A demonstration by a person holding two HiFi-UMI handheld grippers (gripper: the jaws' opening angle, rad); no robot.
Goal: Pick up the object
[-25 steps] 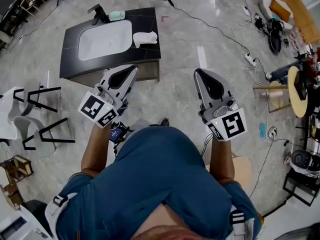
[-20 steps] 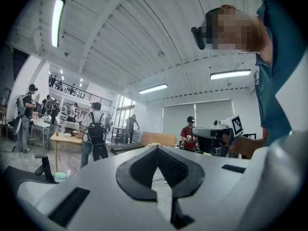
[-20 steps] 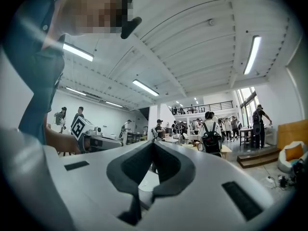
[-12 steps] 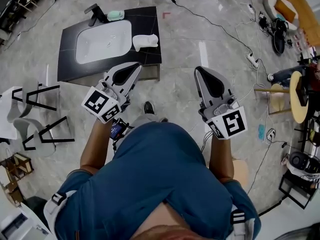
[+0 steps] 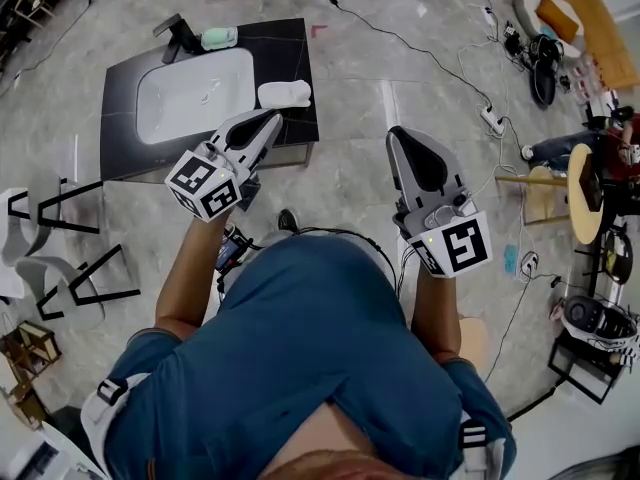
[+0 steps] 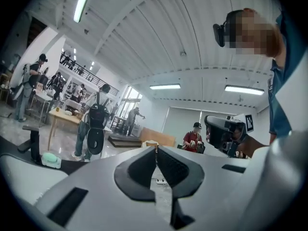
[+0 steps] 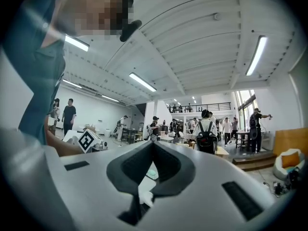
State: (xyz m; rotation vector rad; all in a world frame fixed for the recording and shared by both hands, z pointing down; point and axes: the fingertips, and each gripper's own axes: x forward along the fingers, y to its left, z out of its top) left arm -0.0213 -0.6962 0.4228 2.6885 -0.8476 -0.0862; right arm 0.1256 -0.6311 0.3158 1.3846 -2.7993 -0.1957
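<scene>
A black counter [image 5: 292, 43] with a white sink basin [image 5: 195, 93] stands low on the marble floor ahead of me. On it lie a white folded object [image 5: 284, 94] right of the basin and a pale green object [image 5: 218, 38] beside the black faucet [image 5: 178, 30]. My left gripper [image 5: 276, 118] is shut and empty, its tip over the counter's front edge just below the white object. My right gripper [image 5: 392, 132] is shut and empty too, over bare floor to the right of the counter. The left gripper view shows its jaws [image 6: 155, 148] meeting, with the green object [image 6: 50, 160] at lower left.
Cables and a power strip [image 5: 492, 118] cross the floor at the right. White chairs with black frames [image 5: 40, 258] stand at the left, a round wooden table [image 5: 585, 178] at the right. Several people stand about the hall in both gripper views.
My left gripper has moved forward, its tip now at the counter's front edge near the white object. The right gripper has stayed about where it was. Both stay shut.
</scene>
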